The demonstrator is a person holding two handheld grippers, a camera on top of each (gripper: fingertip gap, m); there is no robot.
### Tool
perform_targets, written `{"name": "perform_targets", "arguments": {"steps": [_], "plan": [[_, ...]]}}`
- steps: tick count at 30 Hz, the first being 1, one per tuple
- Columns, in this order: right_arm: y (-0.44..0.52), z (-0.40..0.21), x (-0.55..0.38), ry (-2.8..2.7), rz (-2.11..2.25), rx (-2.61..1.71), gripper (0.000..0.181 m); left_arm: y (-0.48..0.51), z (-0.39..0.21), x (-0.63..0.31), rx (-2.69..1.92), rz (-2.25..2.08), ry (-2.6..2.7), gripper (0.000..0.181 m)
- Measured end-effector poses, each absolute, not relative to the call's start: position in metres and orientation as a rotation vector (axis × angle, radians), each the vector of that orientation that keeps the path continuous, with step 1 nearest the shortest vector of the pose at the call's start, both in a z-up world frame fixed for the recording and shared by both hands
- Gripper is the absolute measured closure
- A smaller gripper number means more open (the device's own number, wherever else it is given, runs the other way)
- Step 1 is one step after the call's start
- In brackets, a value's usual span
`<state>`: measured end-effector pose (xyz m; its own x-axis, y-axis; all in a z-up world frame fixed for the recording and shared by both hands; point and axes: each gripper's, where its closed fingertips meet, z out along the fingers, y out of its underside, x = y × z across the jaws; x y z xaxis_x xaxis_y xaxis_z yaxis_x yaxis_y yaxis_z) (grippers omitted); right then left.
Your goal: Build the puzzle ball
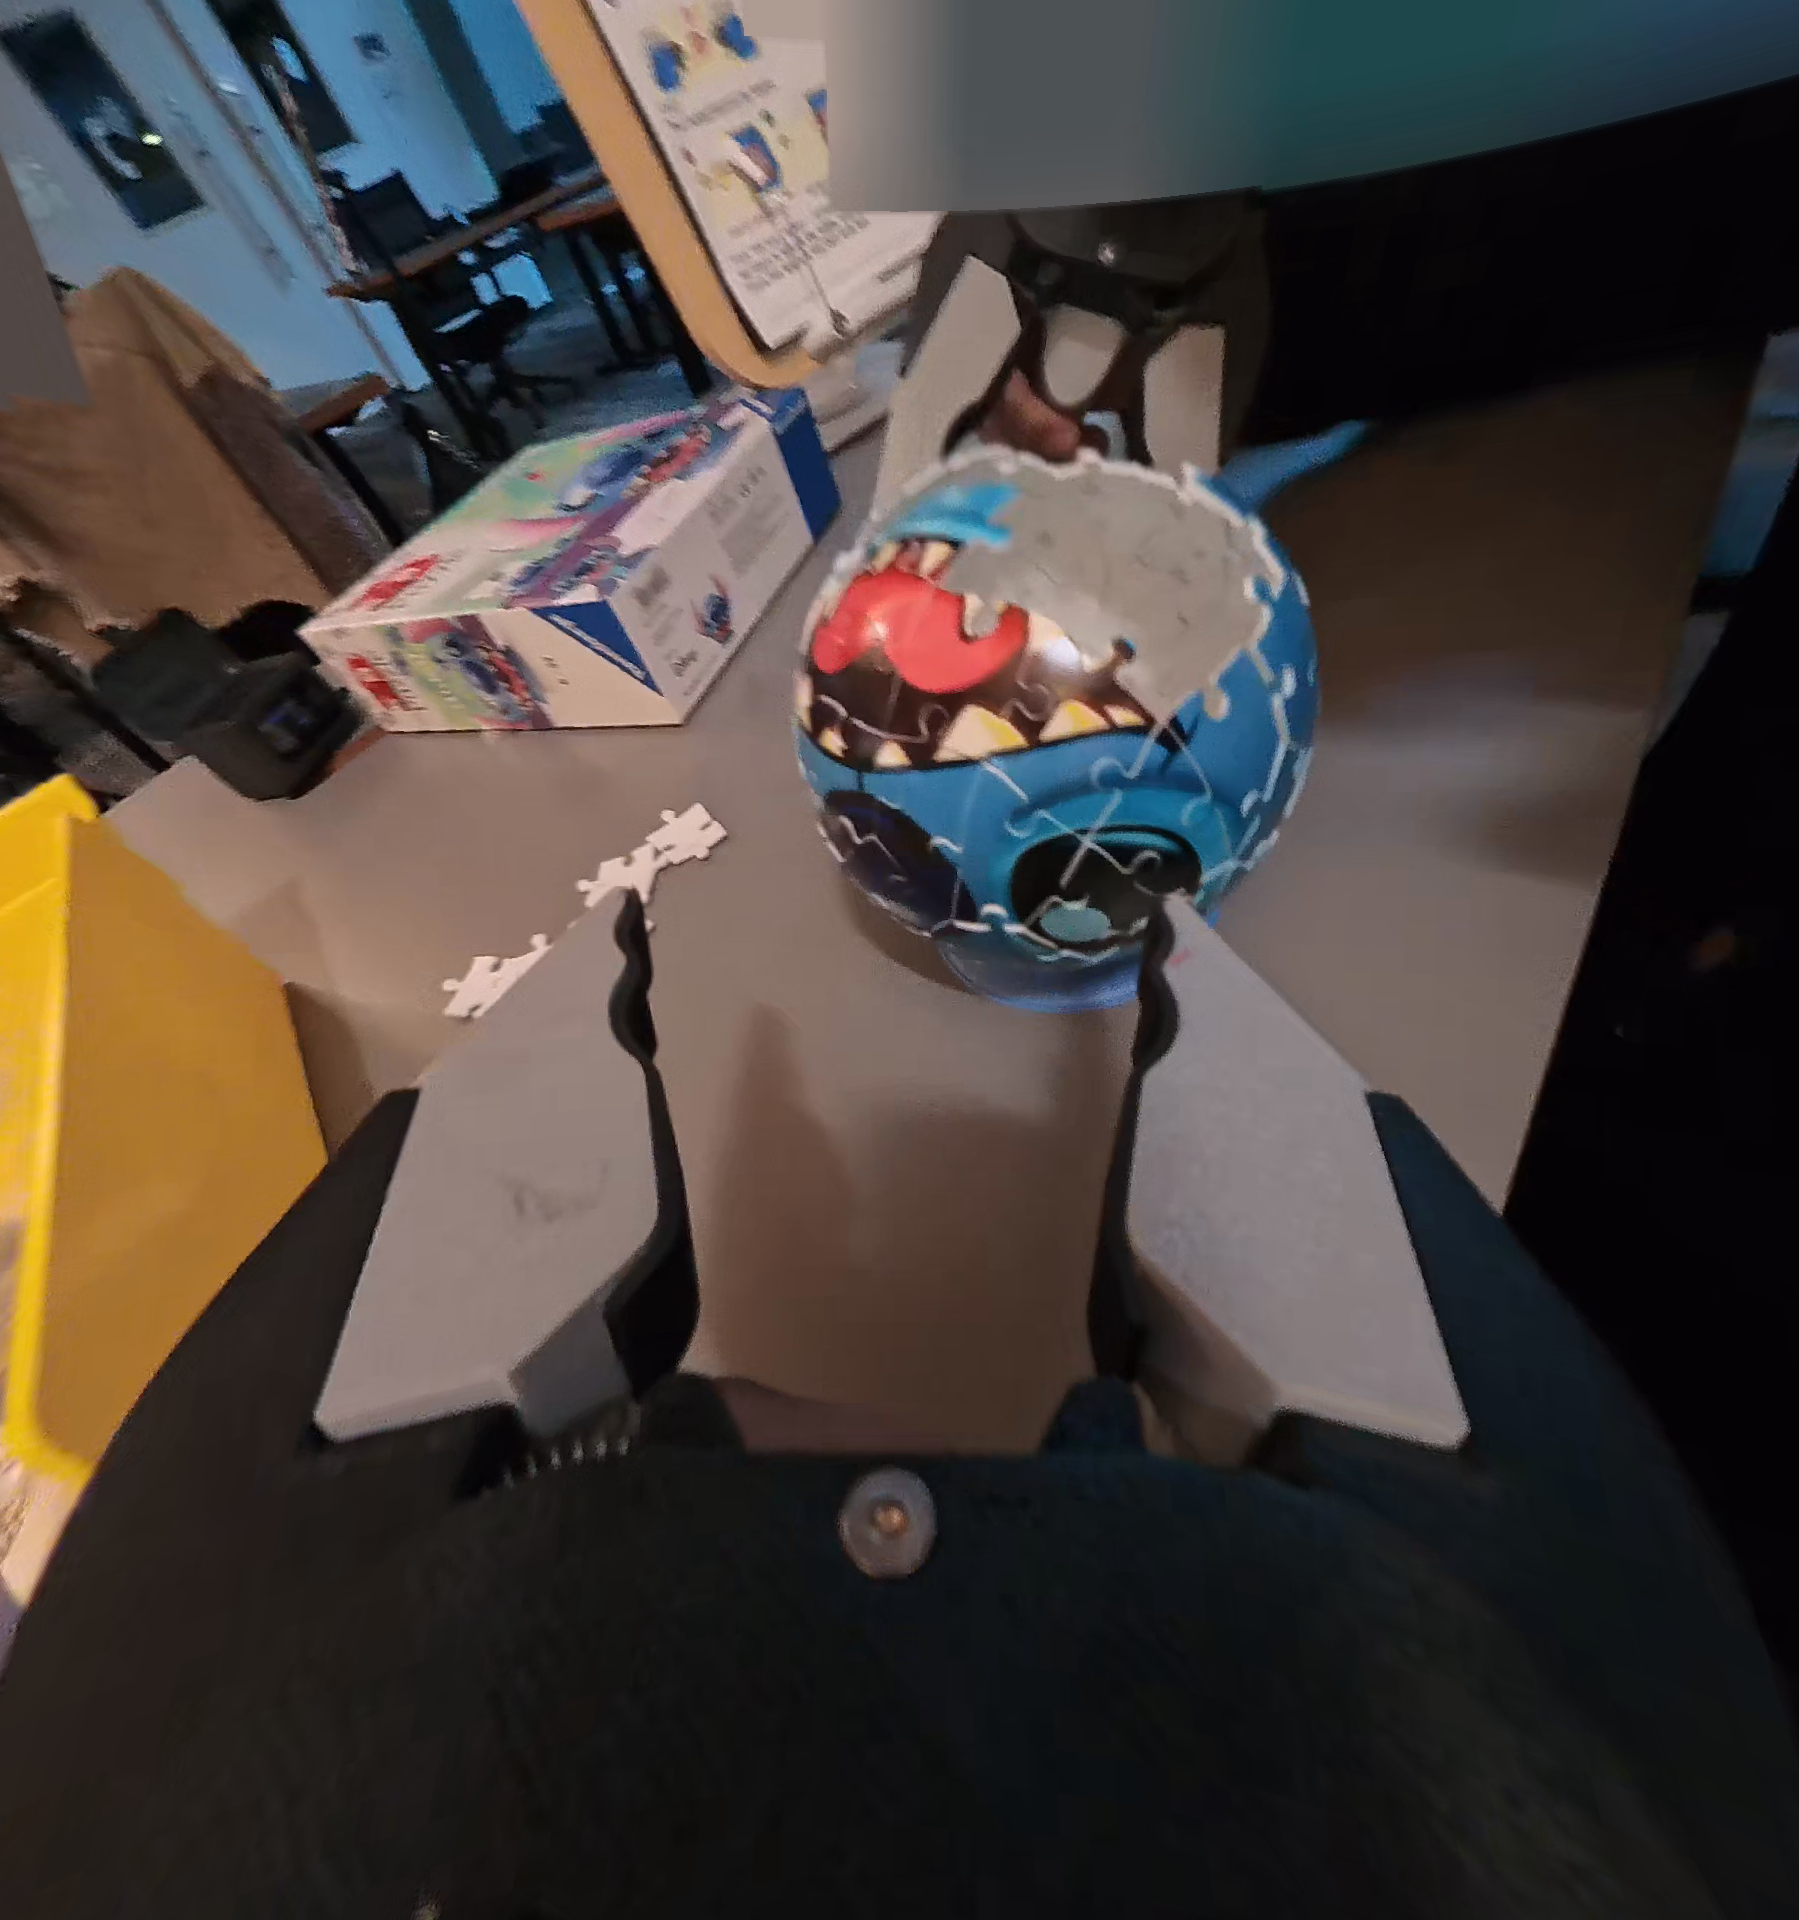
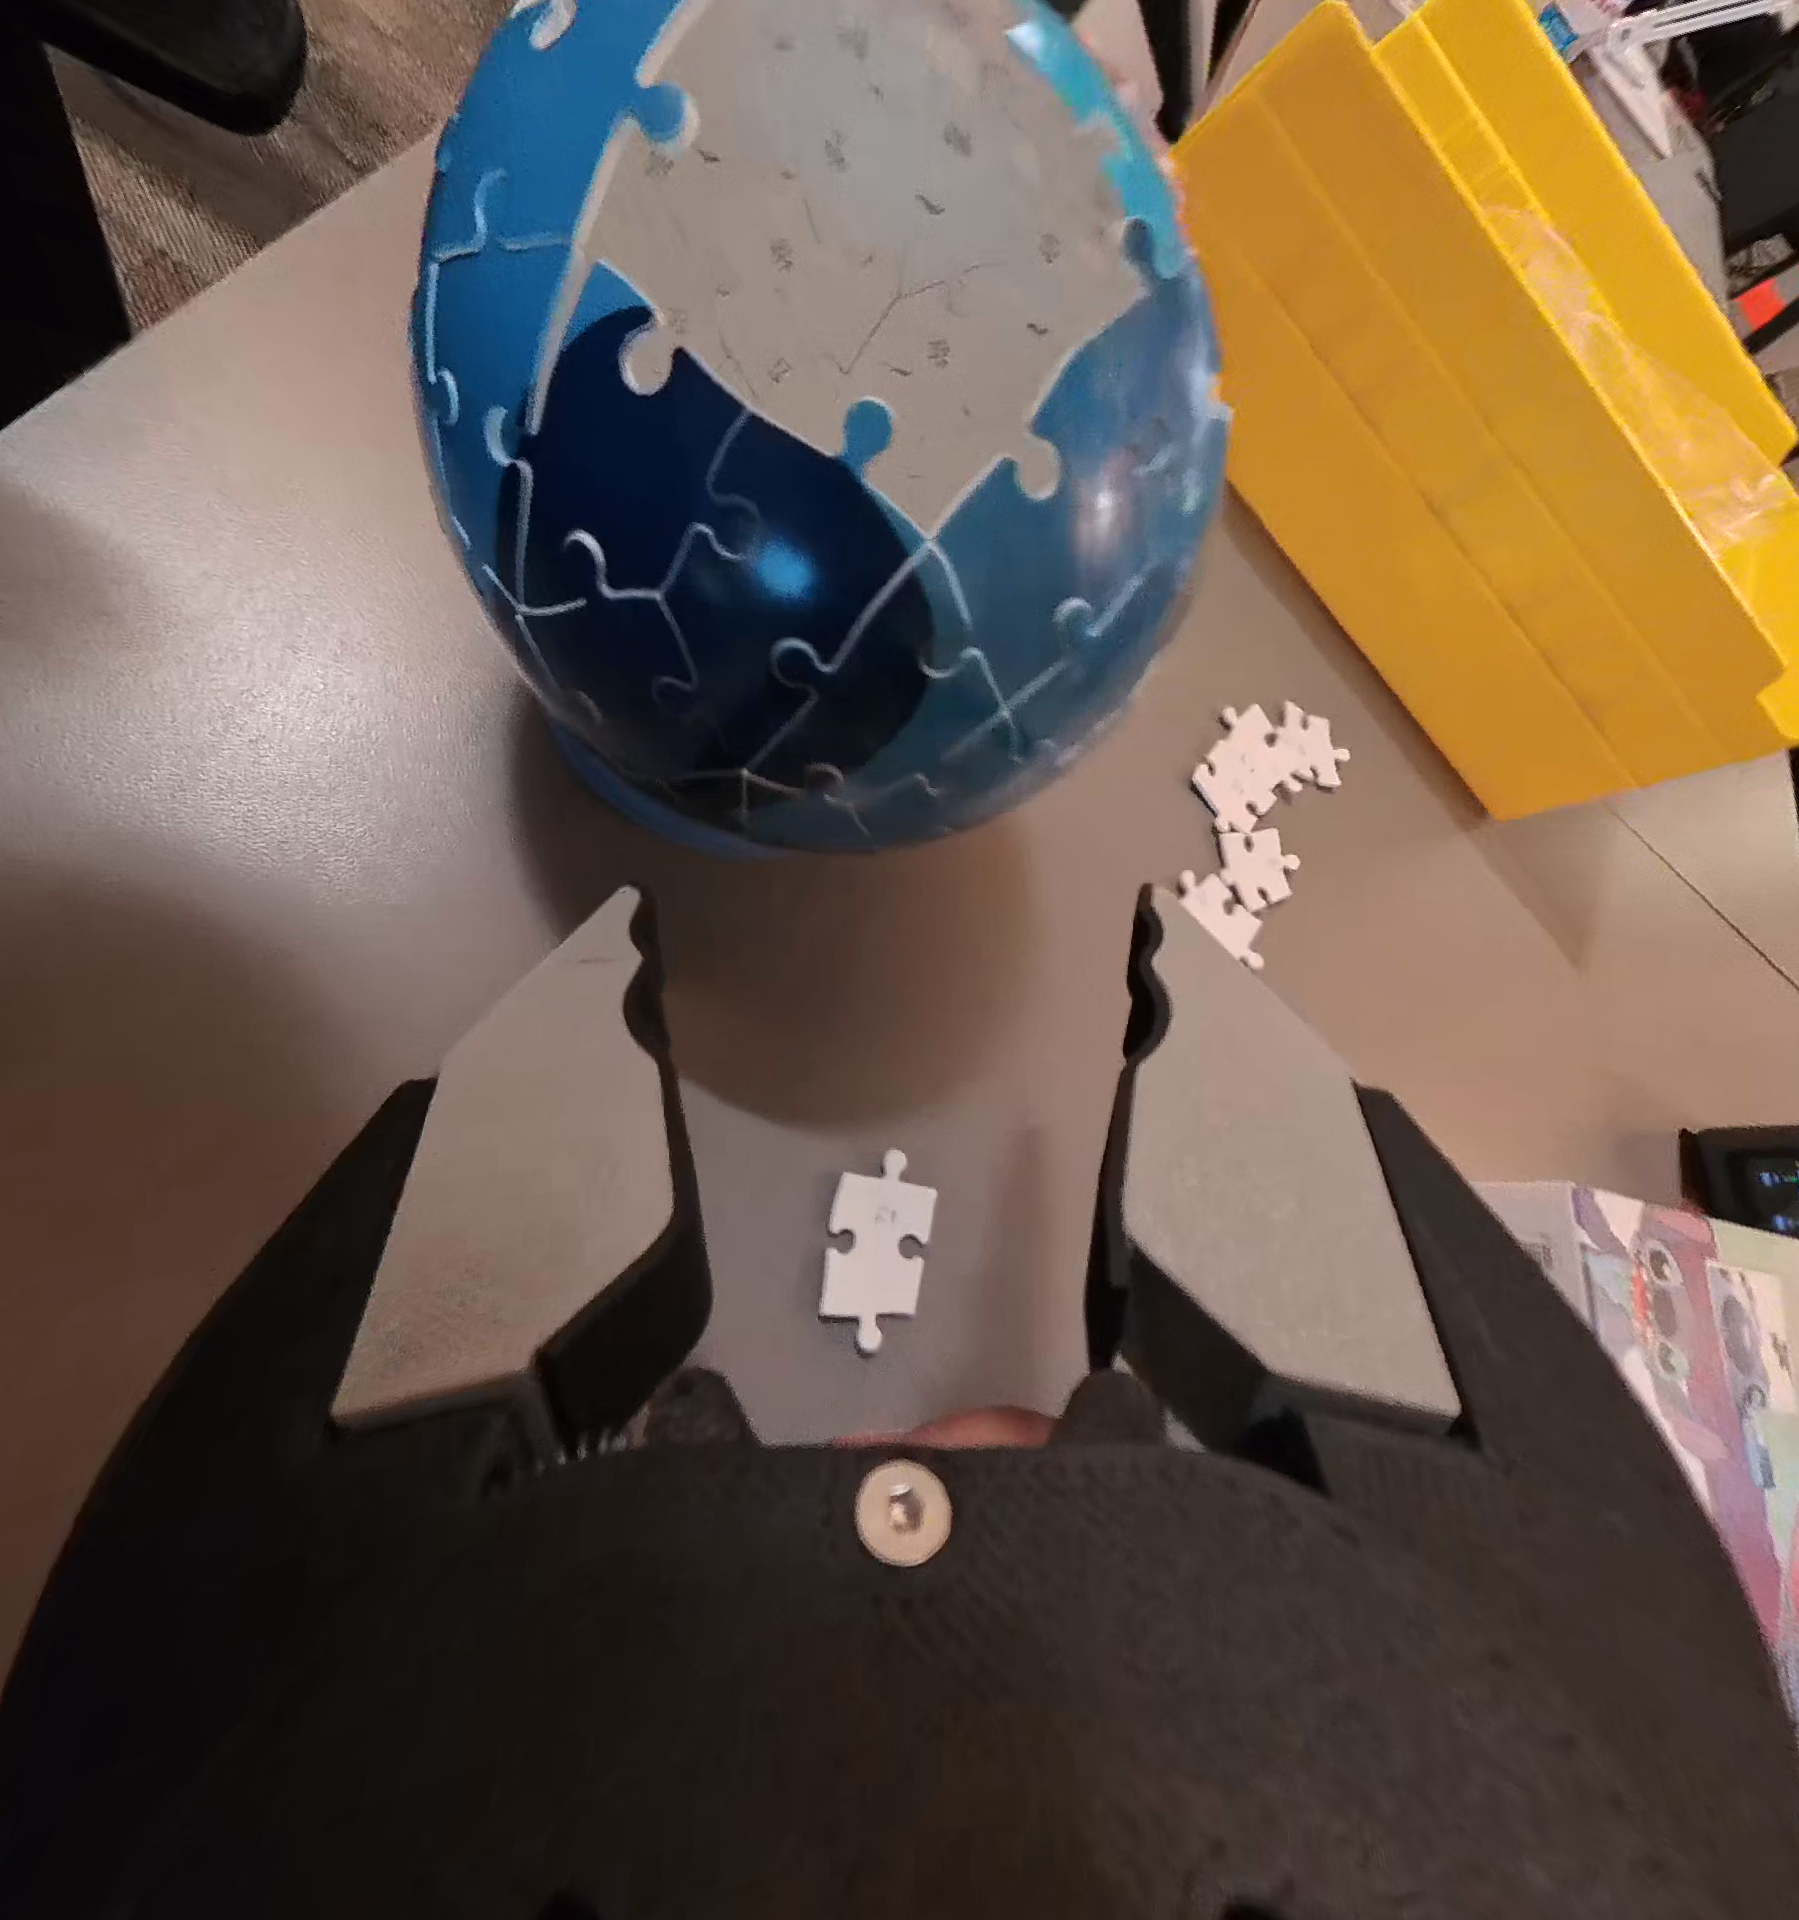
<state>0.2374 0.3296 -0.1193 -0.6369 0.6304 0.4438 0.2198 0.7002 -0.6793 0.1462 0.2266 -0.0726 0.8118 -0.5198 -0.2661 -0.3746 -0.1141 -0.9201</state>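
Both grippers, left [image 1: 895,935] and right [image 2: 890,914], spread empty, puzzle ball [image 2: 812,436] just ahead between them.

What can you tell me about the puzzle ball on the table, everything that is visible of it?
The puzzle ball is a glossy, mostly blue sphere of interlocked curved pieces, seemingly plastic, printed with a cartoon face: red tongue, teeth, dark eye. It is unfinished: a large jagged opening at the top shows the grey inner side. It rests on a low blue ring on the grey table. Neither gripper grips it.
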Motion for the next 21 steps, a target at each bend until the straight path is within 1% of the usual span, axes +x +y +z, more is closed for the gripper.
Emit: {"name": "perform_targets", "arguments": {"steps": [3, 5, 6, 9, 12, 14, 18, 21], "plan": [[0.34, -0.103, 0.24, -2.171, 0.874, -0.694, 0.094, 0.225, -0.053, 0.131, -1.704, -0.127, 0.546, 0.094], [0.347, -0.088, 0.24, -2.108, 1.008, -0.744, 0.099, 0.227, -0.05, 0.115, -1.7, -0.109, 0.436, 0.098], [0.35, -0.081, 0.241, -2.073, 1.091, -0.775, 0.102, 0.231, -0.052, 0.104, -1.712, -0.091, 0.366, 0.102], [0.367, -0.066, 0.243, -1.969, 1.306, -0.873, 0.105, 0.239, -0.071, 0.08, -1.777, -0.107, 0.224, 0.107], [0.391, -0.067, 0.244, -1.865, 1.42, -0.969, 0.107, 0.25, -0.088, 0.059, -1.816, -0.054, 0.15, 0.111], [0.408, -0.075, 0.242, -1.807, 1.436, -1.03, 0.107, 0.257, -0.095, 0.056, -1.834, -0.043, 0.153, 0.112], [0.44, -0.087, 0.235, -1.701, 1.345, -1.107, 0.103, 0.273, -0.088, 0.055, -1.781, -0.045, 0.188, 0.112], [0.445, -0.092, 0.234, -1.678, 1.326, -1.138, 0.1, 0.282, -0.099, 0.063, -1.853, -0.125, 0.239, 0.111]]}}
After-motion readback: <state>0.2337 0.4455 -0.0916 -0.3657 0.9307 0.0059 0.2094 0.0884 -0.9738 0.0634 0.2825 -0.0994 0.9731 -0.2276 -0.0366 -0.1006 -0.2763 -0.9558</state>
